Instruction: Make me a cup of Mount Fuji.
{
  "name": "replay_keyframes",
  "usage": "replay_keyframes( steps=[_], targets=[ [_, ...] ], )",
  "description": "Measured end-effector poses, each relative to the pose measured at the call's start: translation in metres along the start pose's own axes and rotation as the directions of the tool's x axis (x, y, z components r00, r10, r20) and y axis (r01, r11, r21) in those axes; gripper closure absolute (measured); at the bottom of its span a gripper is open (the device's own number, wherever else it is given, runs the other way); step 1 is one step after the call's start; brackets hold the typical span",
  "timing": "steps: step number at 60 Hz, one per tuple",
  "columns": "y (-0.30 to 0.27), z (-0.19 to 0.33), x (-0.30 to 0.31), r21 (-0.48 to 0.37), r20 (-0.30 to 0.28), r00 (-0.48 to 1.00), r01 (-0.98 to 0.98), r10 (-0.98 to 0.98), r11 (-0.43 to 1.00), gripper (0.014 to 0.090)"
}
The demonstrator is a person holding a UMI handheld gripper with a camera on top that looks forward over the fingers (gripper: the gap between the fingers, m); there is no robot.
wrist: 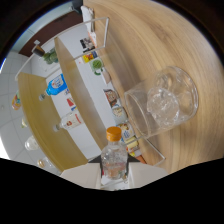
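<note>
A round fisheye picture with black corners and a black band masking its lower part, where straight lines, such as the edges of the wooden counter [150,45], bow strongly toward the rim. Lighting is bright, even and soft, with a bluish fringe along the rim beyond the white shelves [65,100] and only faint shadows. Everything is slightly soft, and small highlights glint on the ice-filled glass [167,102] and the orange-capped bottle [114,157].
</note>
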Motion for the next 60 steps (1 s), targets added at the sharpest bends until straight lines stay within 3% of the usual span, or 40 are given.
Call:
replay_keyframes(
  steps=[5,17,21,27,33,41,49,60],
  targets=[
    [-0.003,0.000,-0.001,0.008,0.021,0.997,-0.070,0.070,0.998,0.0689],
    [0.004,-0.001,-0.003,-0.007,0.011,0.997,-0.071,0.071,0.997,0.0690],
    [0.012,-0.003,-0.010,-0.011,0.002,1.000,0.021,-0.021,1.000,0.0689],
    [0.035,-0.006,-0.027,-0.037,-0.029,0.951,0.307,-0.308,0.951,0.0691],
    [0.063,-0.010,-0.046,-0.047,-0.051,0.759,0.648,-0.650,0.760,0.0690],
    [0.106,-0.014,-0.069,-0.011,-0.067,0.356,0.934,-0.932,0.358,0.0688],
    [0.128,-0.004,-0.029,-0.053,-0.109,0.019,0.998,-0.994,0.025,0.0691],
    [0.112,0.013,0.081,-0.242,-0.155,-0.214,0.955,-0.964,-0.173,0.0691]
  ],
)
